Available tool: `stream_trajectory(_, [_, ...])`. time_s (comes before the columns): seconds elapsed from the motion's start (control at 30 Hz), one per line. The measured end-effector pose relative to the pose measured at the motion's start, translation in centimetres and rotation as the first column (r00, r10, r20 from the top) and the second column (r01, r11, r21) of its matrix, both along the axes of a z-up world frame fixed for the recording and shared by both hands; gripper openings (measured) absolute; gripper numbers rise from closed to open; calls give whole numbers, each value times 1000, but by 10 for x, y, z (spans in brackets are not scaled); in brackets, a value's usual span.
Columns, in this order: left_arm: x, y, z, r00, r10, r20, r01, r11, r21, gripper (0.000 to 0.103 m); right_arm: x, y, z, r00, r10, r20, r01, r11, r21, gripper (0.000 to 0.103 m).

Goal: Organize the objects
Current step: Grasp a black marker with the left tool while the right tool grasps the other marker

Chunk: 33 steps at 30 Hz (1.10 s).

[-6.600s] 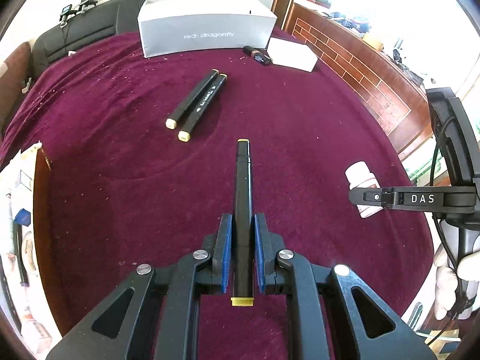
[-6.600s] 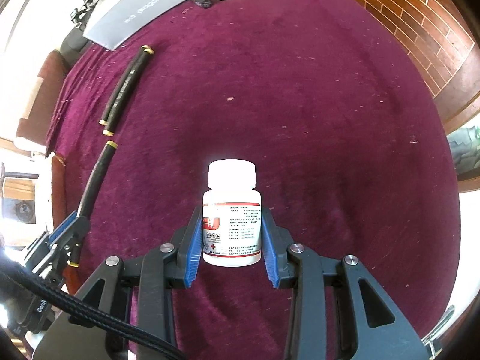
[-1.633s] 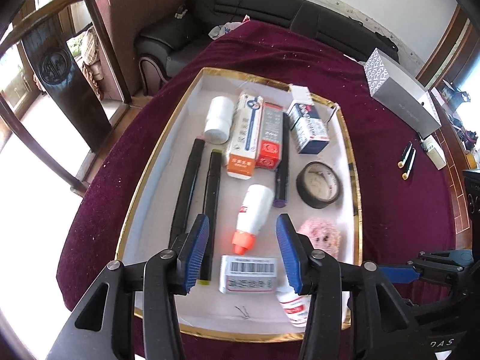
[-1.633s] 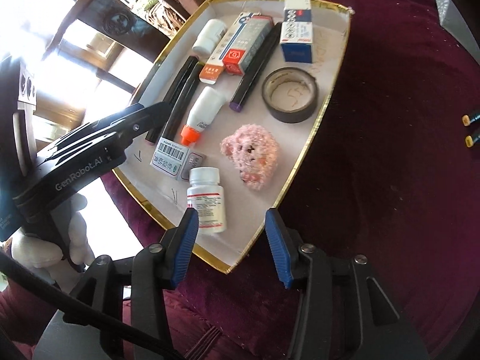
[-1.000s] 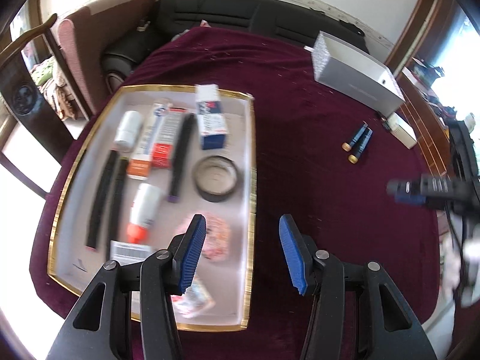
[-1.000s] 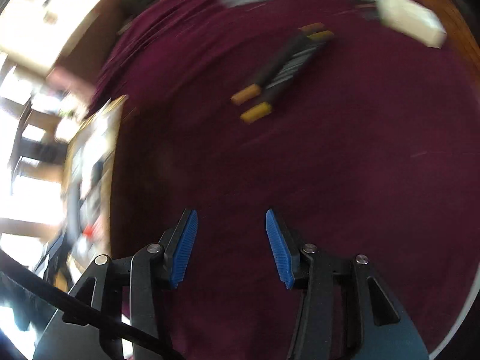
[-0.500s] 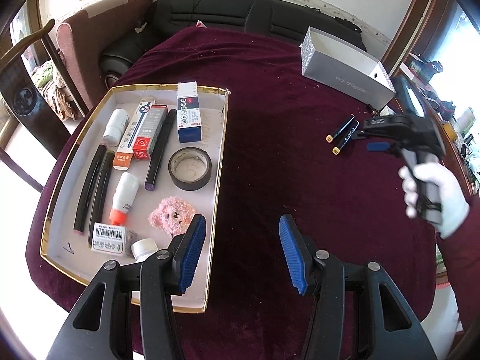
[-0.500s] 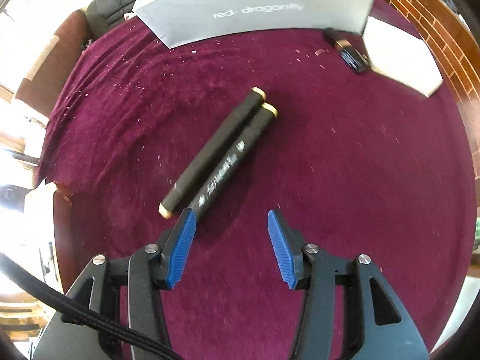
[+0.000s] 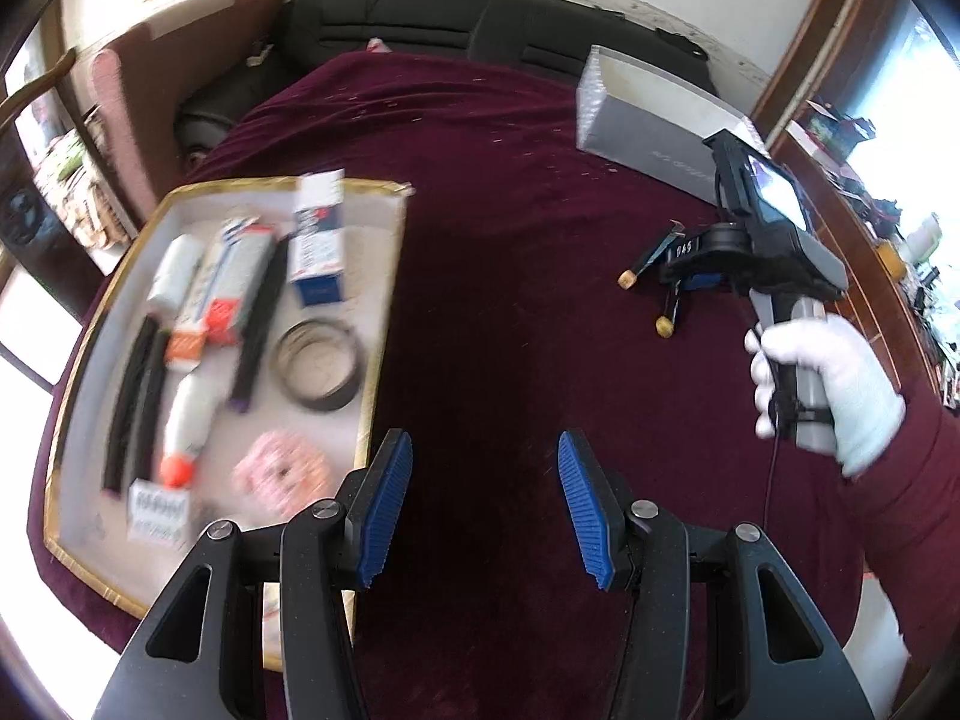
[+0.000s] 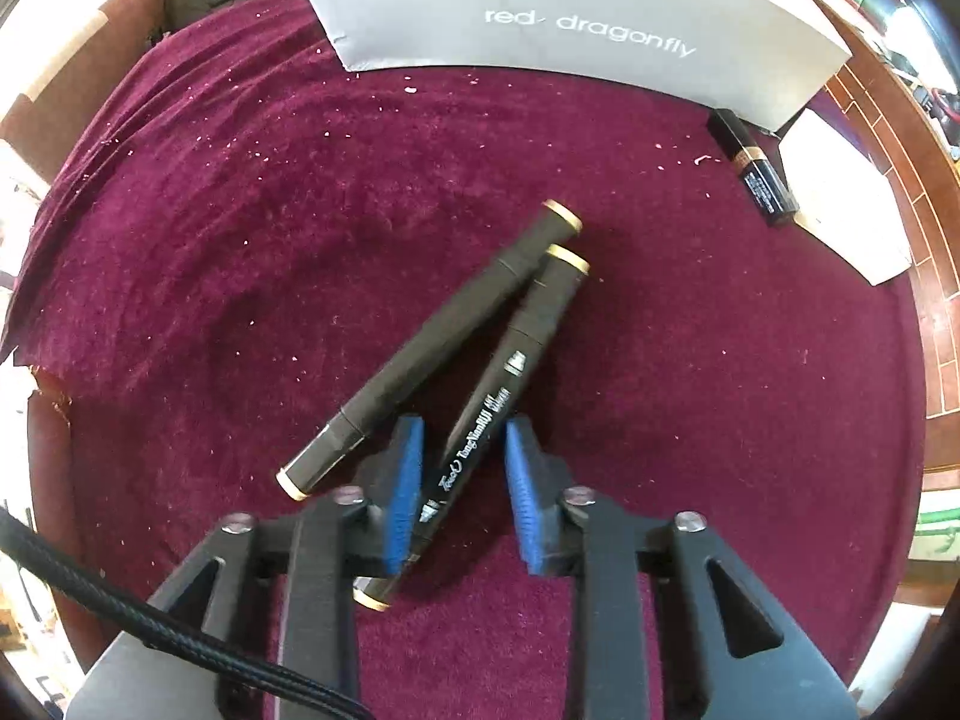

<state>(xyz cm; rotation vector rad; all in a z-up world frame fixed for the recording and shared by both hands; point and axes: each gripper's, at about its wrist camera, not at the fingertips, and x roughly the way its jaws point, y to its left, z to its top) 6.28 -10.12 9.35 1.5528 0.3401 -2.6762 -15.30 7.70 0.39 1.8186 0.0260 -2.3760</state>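
The right gripper (image 10: 459,483), jaws just closing around the lettered marker (image 10: 498,408) on the surface yet seemingly unclamped, needs a firm squeeze before carrying it to the tray (image 9: 384,276); the left gripper (image 9: 480,510) hovers released.

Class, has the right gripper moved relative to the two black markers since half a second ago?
Yes. The right gripper has come down over the lettered marker, its jaws closing around it.
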Motion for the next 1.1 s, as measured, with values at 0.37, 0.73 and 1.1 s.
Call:
stream_trajectory(0.37, [-102,78,-18,968,-243,-54,239,969,-68,45,59,106,1,993,-70,95,81,990,-119,12])
stream_trajectory(0.73, [-226,134,-70,979,-205,12,206,978,-43,45,103,154,-1,978,-154,143,183,959,-215,13])
stream_trajectory(1.1, [-225,142,-85,963,-262,70,269,954,-134,11,107,155,1,976,-170,132,194,962,-191,12])
